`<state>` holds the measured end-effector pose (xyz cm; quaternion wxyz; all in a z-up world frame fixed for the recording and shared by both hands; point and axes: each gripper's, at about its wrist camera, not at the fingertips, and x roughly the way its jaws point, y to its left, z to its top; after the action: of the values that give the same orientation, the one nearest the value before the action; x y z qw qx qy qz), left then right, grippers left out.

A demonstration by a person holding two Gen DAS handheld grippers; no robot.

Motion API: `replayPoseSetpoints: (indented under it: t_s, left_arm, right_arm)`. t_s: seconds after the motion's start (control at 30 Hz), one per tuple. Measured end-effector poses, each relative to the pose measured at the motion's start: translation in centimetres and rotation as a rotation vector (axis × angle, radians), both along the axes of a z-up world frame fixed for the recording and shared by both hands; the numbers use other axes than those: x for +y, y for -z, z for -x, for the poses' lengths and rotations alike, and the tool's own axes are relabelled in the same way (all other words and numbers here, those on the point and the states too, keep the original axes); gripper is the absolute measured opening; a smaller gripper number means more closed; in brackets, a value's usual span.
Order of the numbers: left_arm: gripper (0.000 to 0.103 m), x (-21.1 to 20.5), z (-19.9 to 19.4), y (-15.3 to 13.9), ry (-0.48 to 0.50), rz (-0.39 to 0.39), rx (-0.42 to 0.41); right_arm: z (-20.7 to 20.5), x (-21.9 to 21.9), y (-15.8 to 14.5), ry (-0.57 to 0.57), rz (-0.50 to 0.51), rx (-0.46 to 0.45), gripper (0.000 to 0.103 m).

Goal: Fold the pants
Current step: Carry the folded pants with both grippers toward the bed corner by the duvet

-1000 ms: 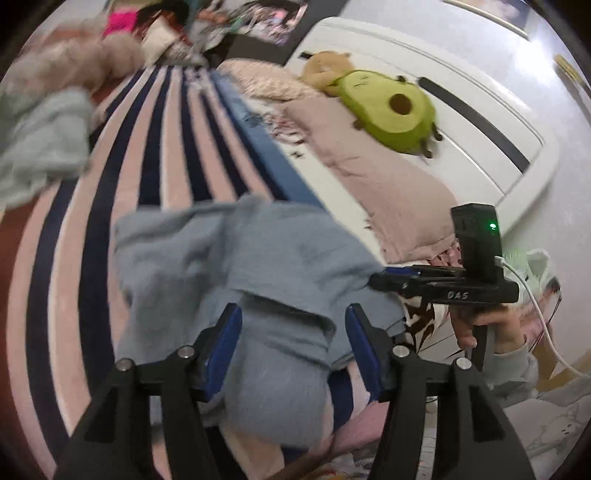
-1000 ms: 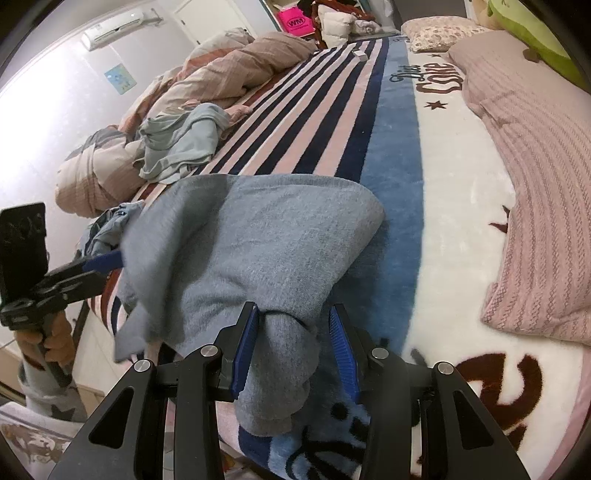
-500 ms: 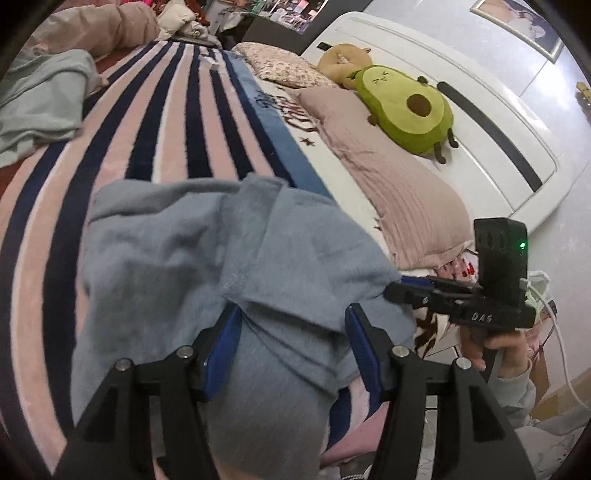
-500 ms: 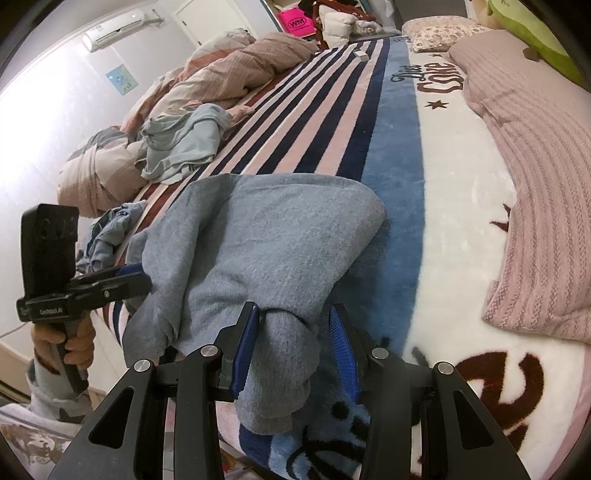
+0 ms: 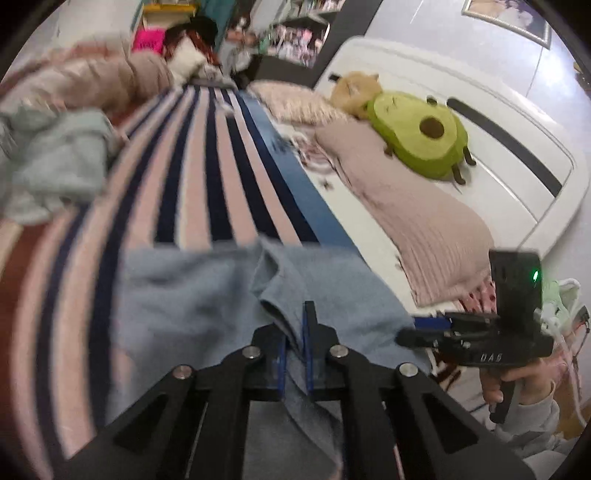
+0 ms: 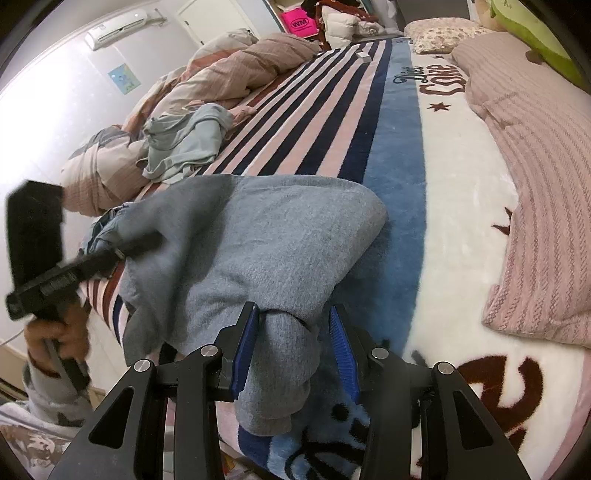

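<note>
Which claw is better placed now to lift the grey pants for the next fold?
Probably the left claw: it is shut on a fold of the grey pants. The right claw only straddles the cloth, its pads apart.

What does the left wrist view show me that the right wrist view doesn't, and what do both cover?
Only the left wrist view: the left gripper with its jaws shut on a fold of the grey pants, the whole avocado plush, the white headboard.

Only the right wrist view: the right gripper with jaws apart around a bunched part of the pants, the air conditioner on the wall, the lettering on the blanket.

Both: the pants, the striped blanket, the pink knitted cover, the pale green garment.
</note>
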<state>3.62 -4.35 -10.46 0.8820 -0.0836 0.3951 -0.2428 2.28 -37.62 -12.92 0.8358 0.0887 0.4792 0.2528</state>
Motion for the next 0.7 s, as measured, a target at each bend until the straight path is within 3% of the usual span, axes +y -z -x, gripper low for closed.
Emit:
replayPoseSetpoints:
  t_s: [0.17,0.33,0.37,0.4,0.43,0.47,0.5,0.57,0.7]
  left_arm:
    - [0.005,6.4,-2.5,-1.7,-0.118,-0.108,-0.031]
    - [0.008,9.7,-6.4,2.9,-0.1,-0.241,0.067]
    - [0.012,9.7,-6.9,3.7,-0.113,-0.275,0.082]
    - [0.024,10.0,-7.3,4.4,-0.134,-0.311,0.107]
    - [0.032,10.5,-7.4,4.6,-0.148,-0.305,0.118]
    - [0.049,10.9,-7.1,4.6,-0.155,-0.269,0.117]
    - [0.06,11.7,-6.7,4.2,-0.149,-0.194,0.116]
    - [0.063,12.4,-5.7,3.4,-0.118,-0.092,0.125]
    - [0.08,12.2,-3.3,2.3,-0.039,0.068,0.15]
  right_arm:
    - [0.0,0.2,-0.5,0.01,0.015,-0.007,0.036]
    - [-0.1,1.1,-0.4,0.012,0.039,0.011,0.036]
    - [-0.1,1.3,-0.3,0.018,0.059,0.016,0.036]
    - [-0.2,1.3,-0.2,0.022,0.072,0.02,0.036]
    - [-0.2,1.3,-0.3,0.026,0.076,0.024,0.039]
    - [-0.2,1.1,-0.5,0.032,0.072,0.024,0.041]
    - [-0.3,0.8,-0.6,0.04,0.067,0.023,0.043]
    - [-0.5,0.2,-1.1,0.07,0.06,0.02,0.054]
    - [-1.3,0.1,-0.9,0.072,0.061,0.034,0.063]
